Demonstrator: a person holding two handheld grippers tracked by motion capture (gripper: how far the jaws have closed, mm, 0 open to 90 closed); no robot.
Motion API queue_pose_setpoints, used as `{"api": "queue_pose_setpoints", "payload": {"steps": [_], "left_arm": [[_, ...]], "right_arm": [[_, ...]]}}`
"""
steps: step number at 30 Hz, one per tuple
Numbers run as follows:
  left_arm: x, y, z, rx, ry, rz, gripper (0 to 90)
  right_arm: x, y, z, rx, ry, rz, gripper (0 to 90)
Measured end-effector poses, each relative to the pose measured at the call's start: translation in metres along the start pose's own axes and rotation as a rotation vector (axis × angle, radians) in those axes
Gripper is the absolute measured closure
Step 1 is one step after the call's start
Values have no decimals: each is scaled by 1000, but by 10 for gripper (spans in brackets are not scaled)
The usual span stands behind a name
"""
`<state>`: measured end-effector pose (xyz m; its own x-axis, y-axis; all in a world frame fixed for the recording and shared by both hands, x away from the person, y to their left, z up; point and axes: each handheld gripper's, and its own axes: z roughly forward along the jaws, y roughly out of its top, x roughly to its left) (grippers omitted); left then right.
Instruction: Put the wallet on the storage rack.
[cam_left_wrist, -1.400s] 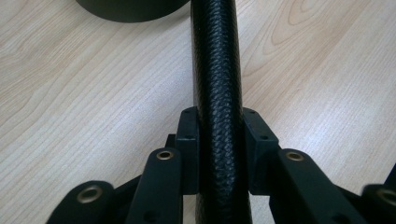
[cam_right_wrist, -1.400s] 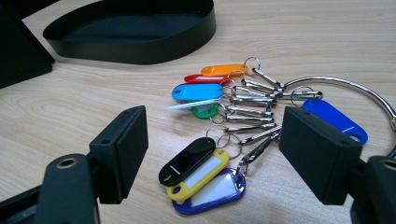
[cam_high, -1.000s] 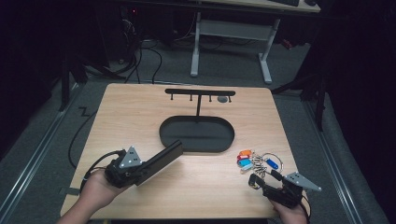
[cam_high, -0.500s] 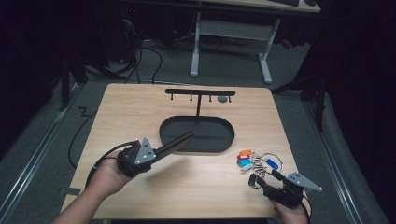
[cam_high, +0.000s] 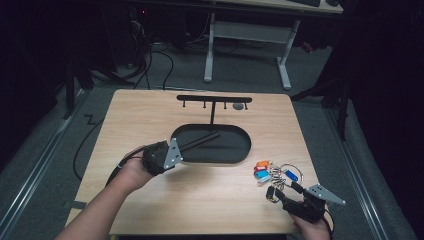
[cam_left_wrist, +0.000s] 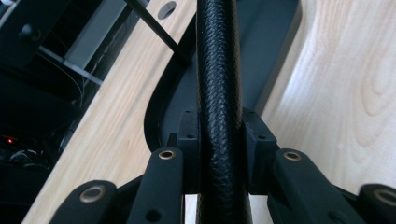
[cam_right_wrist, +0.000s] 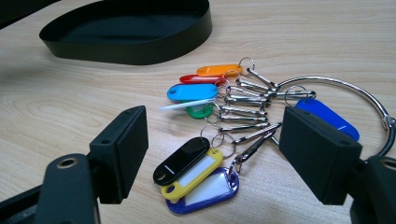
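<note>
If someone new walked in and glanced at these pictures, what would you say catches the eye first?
Probably the bunch of coloured key tags on a metal ring, lying on the wooden table near its right front corner, with the right gripper open just before it. Next, the black oval tray at the table's middle, its hook stand rising behind. The left gripper is shut on a textured black rod that reaches out over the tray.
</note>
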<state>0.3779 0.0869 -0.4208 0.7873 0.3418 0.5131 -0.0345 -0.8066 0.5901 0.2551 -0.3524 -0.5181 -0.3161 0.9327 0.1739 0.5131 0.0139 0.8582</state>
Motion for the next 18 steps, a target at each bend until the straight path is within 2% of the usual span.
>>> {"api": "queue_pose_setpoints", "payload": {"steps": [3,8,12,15,17,18], "left_arm": [[1,6,9,0,17,57,732],[5,14,24,-5,26,102,732],[6,19,39,-31,17,148,732],[6,24,51,-42,18,168,731],[7,27,57,-41,13,161,732],[7,28,60,-36,15,170,732]], "right_arm": [[0,0,0,0,0,0,244],[-1,0,0,0,-1,3,244],[-1,0,0,2,1,3,244],[-1,0,0,2,2,2,244],[-1,0,1,2,2,4,243],[-2,0,1,2,2,2,243]]}}
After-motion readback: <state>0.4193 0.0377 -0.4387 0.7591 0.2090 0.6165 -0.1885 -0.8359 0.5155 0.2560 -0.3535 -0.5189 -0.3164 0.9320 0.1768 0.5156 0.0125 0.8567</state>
